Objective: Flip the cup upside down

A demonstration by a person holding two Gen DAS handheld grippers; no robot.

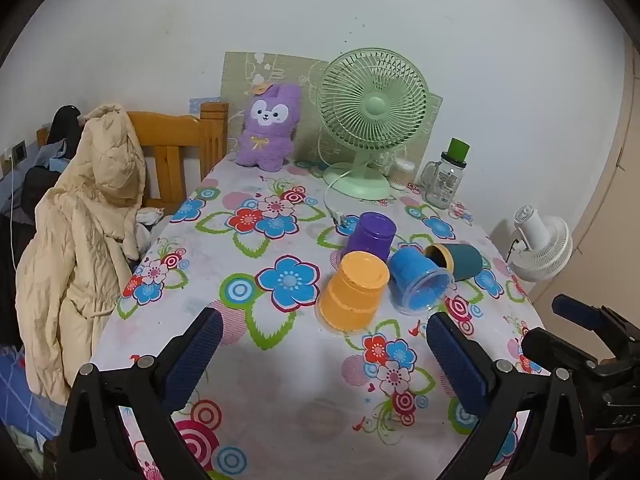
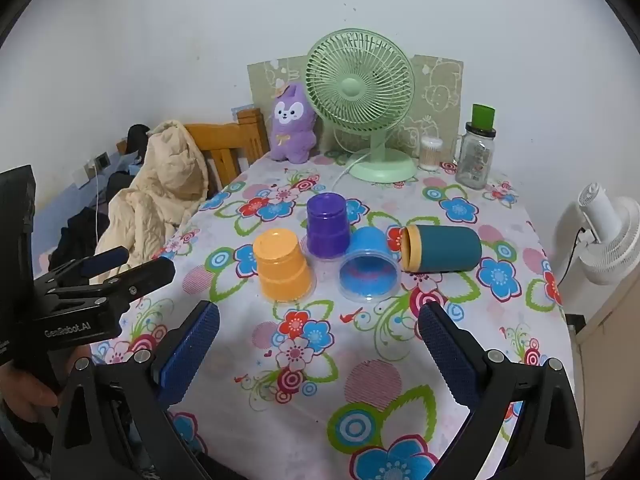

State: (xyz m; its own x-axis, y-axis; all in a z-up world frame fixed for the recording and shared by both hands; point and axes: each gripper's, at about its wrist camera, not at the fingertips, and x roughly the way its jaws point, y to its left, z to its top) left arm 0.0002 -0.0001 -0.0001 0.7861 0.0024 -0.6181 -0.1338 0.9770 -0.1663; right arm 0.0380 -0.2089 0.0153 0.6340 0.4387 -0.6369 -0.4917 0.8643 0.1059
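— Both grippers hover short of the cups with nothing between their fingers: the left gripper [image 1: 324, 354] spread wide, the right gripper [image 2: 319, 340] spread just as wide.

— Which cup is left to turn?

— I'd say the blue cup [image 2: 368, 266]. It lies tipped on the flowered tablecloth [image 2: 360, 380], mouth toward us, touching the purple cup [image 2: 328, 226], which stands mouth down like the orange cup [image 2: 282, 266]. The teal canister [image 2: 442, 248] lies on its side just beside it.

— What could go wrong?

— It's hemmed in. Fingers closing on that slanted wall could nudge the purple cup over or set the canister rolling. And thin plastic may squirt out of a pinch near the rim.
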